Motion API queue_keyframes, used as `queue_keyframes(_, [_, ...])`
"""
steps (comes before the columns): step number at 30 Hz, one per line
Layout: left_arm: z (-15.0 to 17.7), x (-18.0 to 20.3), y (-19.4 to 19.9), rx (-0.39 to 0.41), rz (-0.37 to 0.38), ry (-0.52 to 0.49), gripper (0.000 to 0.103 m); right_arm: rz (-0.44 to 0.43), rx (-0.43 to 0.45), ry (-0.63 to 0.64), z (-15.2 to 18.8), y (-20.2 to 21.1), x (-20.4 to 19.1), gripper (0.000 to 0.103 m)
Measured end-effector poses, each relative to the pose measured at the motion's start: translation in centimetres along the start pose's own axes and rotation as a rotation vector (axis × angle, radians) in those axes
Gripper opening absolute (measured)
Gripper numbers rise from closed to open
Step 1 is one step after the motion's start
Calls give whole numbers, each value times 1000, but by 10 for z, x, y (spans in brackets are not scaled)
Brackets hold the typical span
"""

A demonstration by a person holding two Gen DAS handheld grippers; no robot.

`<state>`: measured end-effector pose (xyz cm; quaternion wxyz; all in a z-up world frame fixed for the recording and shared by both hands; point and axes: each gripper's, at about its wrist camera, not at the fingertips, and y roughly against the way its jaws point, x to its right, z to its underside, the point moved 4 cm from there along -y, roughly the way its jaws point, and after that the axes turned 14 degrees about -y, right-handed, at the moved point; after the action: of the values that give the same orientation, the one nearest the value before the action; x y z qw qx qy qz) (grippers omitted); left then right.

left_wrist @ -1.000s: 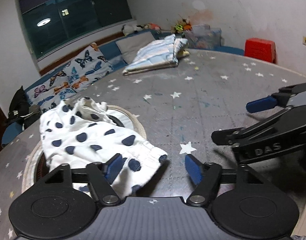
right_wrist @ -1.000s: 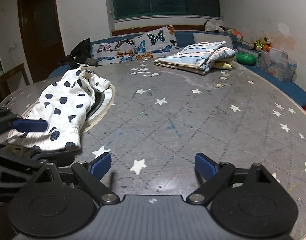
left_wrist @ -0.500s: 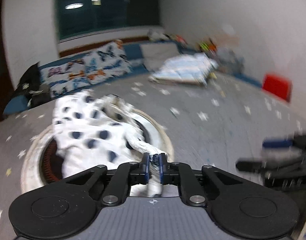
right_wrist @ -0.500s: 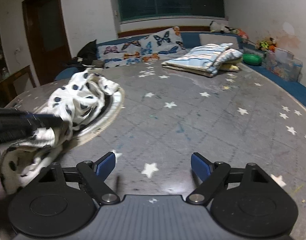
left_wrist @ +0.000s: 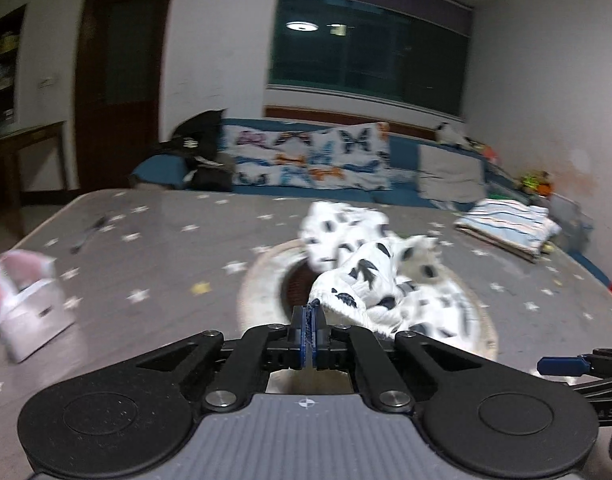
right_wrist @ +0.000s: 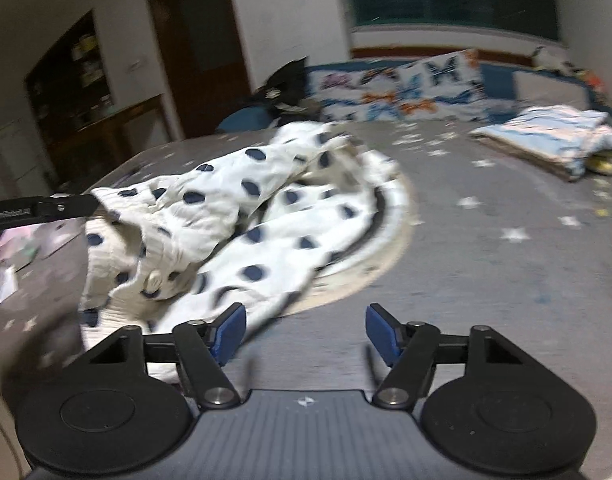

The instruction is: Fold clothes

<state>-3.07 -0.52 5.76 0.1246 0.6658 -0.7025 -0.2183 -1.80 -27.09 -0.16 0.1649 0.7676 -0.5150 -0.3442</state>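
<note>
Over a round basket (right_wrist: 390, 232) our left gripper (left_wrist: 310, 322) pinches the crumpled white dotted garment (right_wrist: 225, 216), blurred; our right gripper (right_wrist: 306, 330) gapes empty

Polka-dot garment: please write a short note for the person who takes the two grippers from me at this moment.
Left gripper: shut on an edge of the polka-dot garment, lifting it.
Right gripper: open, empty, low over the table, beside the cloth.
Garment: crumpled, partly lying on the round basket.
Done: one edge picked up. No fold made.
Left: grasp a second edge with the right gripper, spread it flat, fold it.
</note>
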Motion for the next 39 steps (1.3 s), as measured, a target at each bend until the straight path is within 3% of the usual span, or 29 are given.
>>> queue_keyframes(5, [20, -22, 6, -32, -56, 35, 2, -70, -72, 4, 7, -14, -22, 56])
queue_keyframes(13, [50, -37, 10, -102, -94, 58, 2, -89, -123, 42, 19, -17, -36, 38])
queue_keyframes(17, [55, -35, 17, -108, -90, 47, 2, -83, -136, 57, 23, -16, -38, 13])
queue_keyframes(20, [56, -31, 24, -103, -75, 33, 2, -75, -135, 62, 24, -13, -36, 5])
queue_keyframes(28, [64, -13, 55, -137, 61, -10, 2, -28, -81, 67, 19, 21, -11, 3])
queue_keyframes(35, [86, -2, 95, -209, 174, -52, 2, -54, -175, 133, 47, 54, -4, 3])
queue_keyframes(39, [93, -4, 105, -233, 199, -49, 3, -82, -216, 136, 54, 63, -3, 6])
